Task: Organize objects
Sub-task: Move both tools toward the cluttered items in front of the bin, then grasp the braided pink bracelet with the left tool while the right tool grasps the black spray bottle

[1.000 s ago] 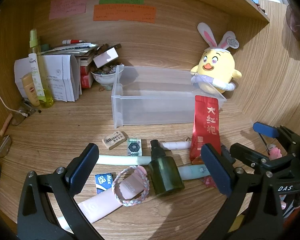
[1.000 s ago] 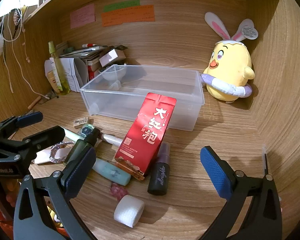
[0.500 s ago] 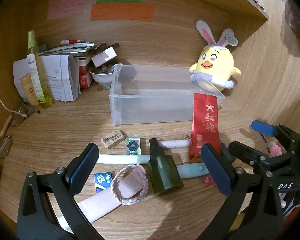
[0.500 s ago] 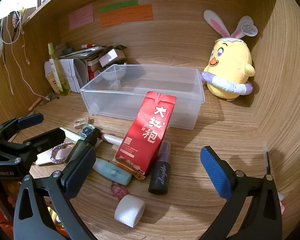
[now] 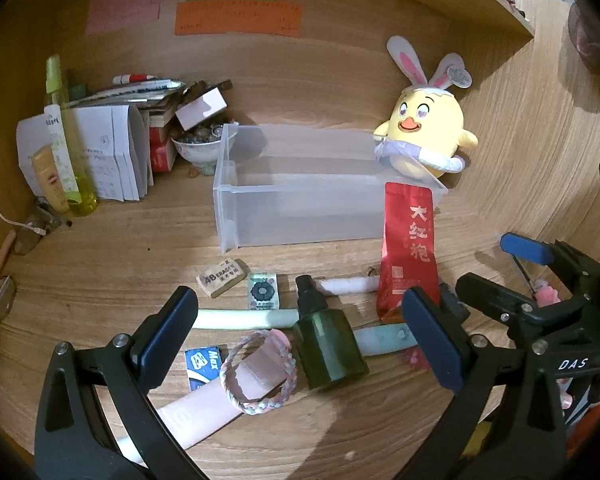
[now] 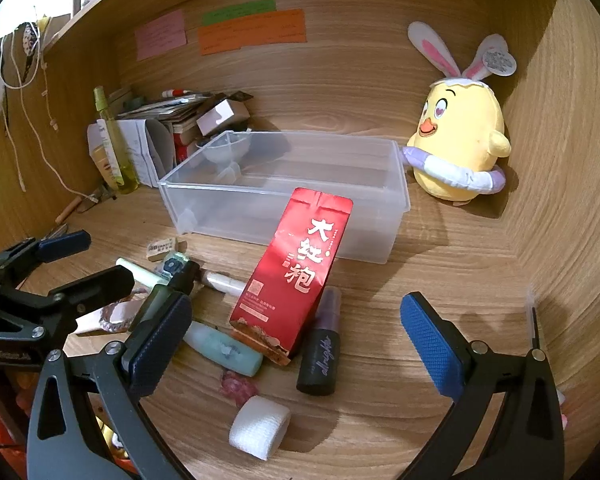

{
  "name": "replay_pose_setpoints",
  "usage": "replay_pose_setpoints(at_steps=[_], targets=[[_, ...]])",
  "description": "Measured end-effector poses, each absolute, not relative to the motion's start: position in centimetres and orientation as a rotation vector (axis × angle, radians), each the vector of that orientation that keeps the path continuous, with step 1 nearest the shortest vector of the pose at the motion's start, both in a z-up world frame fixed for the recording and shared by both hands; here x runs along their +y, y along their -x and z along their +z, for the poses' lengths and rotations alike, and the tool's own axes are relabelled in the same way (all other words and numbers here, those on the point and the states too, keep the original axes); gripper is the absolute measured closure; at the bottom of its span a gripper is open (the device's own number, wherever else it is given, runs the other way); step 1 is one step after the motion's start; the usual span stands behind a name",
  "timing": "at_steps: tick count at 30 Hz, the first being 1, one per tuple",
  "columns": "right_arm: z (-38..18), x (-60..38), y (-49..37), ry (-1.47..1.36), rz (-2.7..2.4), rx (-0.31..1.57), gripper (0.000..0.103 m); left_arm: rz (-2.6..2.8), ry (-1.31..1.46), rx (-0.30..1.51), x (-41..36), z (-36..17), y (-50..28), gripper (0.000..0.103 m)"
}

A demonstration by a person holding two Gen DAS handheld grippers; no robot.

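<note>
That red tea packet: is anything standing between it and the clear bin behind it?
Nothing visible does. The red tea packet stands upright just in front of the clear bin, whose open top is unobstructed. The black spray bottle and teal tube lie on its near side.

I see a clear bin (image 6: 392,200), nothing in it, on the desk. Red tea pouch (image 6: 300,272) stands tilted just before its front wall. Around the pouch's base lie a green bottle (image 5: 328,344), black tube (image 6: 320,348), mint tube (image 6: 224,348), white roll (image 6: 260,426), eraser (image 5: 221,277), braided band (image 5: 258,372), possibly resting on a pink tube (image 5: 204,408).
</note>
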State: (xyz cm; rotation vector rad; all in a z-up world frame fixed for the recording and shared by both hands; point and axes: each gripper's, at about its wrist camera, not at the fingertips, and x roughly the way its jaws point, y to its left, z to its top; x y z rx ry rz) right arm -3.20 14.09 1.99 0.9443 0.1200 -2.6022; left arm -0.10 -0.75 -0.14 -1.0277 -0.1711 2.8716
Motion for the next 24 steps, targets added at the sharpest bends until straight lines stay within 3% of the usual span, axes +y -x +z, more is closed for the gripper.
replay_pose_setpoints(at_steps=[24], targets=[[-1.5, 16.9, 4.9, -1.176, -2.648, 0.071, 0.002, 2.827, 1.264, -0.09, -6.4, -4.1, -2.4, 0.0]])
